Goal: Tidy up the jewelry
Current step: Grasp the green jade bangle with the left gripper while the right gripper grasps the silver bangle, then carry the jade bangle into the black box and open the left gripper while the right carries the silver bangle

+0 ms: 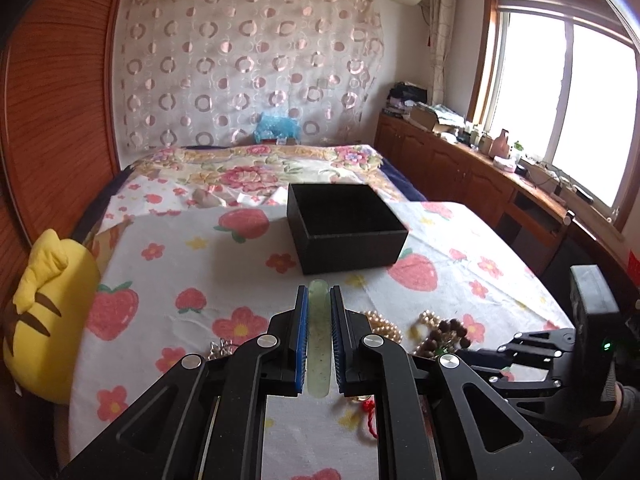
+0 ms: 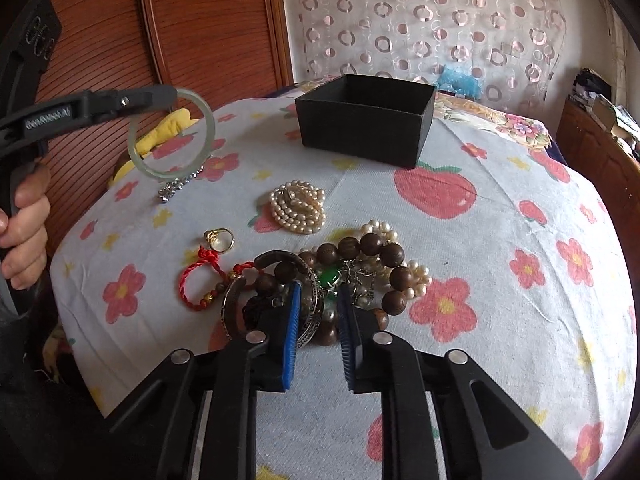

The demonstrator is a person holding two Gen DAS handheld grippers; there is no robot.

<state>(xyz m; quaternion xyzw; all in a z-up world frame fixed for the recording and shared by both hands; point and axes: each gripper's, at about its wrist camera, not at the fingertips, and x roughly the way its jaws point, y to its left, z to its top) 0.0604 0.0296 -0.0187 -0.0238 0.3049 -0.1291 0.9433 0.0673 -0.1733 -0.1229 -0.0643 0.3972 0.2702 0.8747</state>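
My left gripper (image 1: pixel 319 289) is shut on a pale green jade bangle (image 1: pixel 319 336), seen edge-on between its blue pads. In the right wrist view that bangle (image 2: pixel 172 136) hangs from the left gripper (image 2: pixel 170 94), above the bedspread and left of the open black box (image 2: pixel 360 136). My right gripper (image 2: pixel 320 286) points down into the jewelry pile. The right side of an engraved silver bangle (image 2: pixel 310 312) is pinched between its pads. Around it lie a wooden bead bracelet (image 2: pixel 372 244) and a green pendant (image 2: pixel 329 278).
Loose on the flowered bedspread (image 2: pixel 500 240) are a pearl necklace (image 2: pixel 298 210), a gold ring (image 2: pixel 219 239), a red cord bracelet (image 2: pixel 200 280) and a rhinestone piece (image 2: pixel 176 188). A yellow plush (image 1: pixel 44 312) sits at the bed's left edge. A hand (image 2: pixel 24 232) grips the left handle.
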